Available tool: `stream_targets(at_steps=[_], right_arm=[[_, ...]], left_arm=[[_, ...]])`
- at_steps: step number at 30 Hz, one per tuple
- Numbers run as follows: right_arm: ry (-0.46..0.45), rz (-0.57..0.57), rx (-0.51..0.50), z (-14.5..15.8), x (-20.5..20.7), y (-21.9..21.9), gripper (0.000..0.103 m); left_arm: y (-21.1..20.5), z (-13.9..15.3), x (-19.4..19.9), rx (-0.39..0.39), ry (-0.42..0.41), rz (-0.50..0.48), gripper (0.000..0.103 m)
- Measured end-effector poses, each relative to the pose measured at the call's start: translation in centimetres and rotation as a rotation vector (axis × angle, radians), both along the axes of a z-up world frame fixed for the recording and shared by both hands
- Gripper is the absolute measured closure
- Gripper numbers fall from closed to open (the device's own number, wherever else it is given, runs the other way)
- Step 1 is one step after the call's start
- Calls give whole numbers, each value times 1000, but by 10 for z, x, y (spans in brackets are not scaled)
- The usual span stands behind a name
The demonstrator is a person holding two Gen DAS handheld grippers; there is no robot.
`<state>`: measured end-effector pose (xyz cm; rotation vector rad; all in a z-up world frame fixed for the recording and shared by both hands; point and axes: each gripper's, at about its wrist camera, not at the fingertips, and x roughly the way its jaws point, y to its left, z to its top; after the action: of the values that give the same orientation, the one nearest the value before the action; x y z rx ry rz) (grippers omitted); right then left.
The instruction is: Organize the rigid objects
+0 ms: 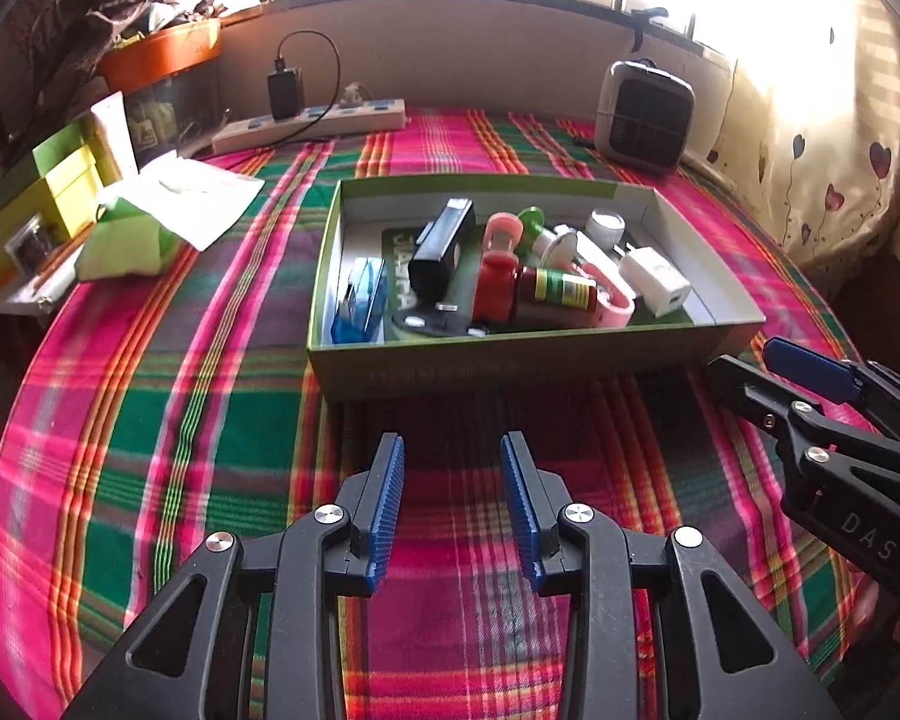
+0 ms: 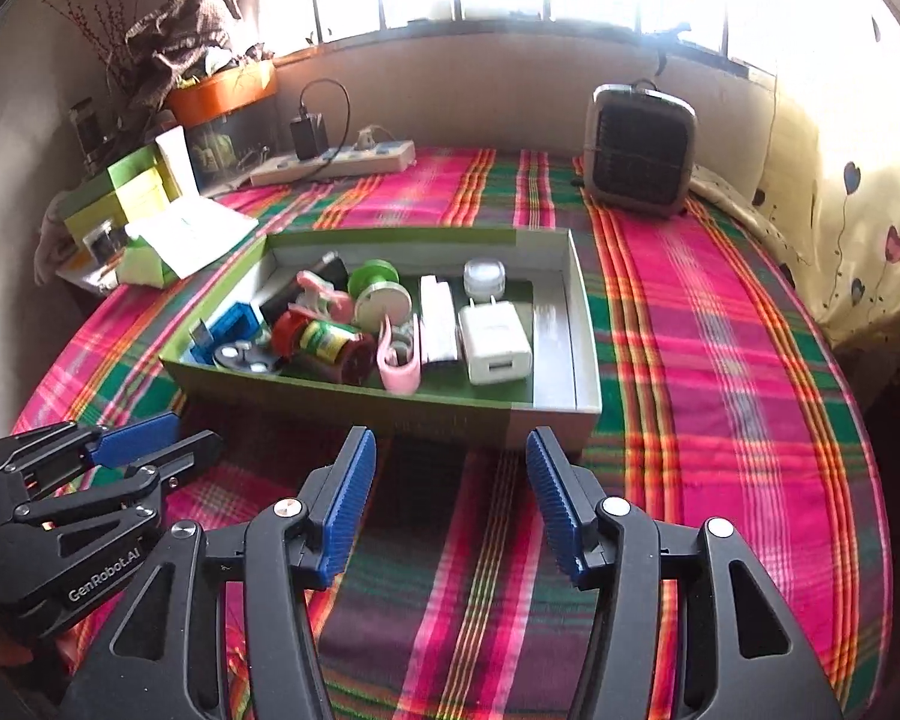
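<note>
Green box on plaid bedcover, long axis running left-right, open side up; inside: white charger at right end, prongs toward the window; red bottle lying on its side, mid-box; pink clip beside it; blue item at left end; black device propped lengthwise. Left gripper fingers parted, nothing between, clear of the box; right gripper fingers spread wider, released, empty, just short of the box's near wall.
</note>
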<state>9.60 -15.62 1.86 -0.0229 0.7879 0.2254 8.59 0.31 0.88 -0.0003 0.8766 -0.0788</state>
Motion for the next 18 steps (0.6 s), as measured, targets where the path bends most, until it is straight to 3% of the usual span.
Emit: stream_targets(at_steps=[18], right_arm=[[98, -64, -15, -26, -3, -10, 49]], left_arm=[[-5, -11, -3, 47, -1, 20, 67]])
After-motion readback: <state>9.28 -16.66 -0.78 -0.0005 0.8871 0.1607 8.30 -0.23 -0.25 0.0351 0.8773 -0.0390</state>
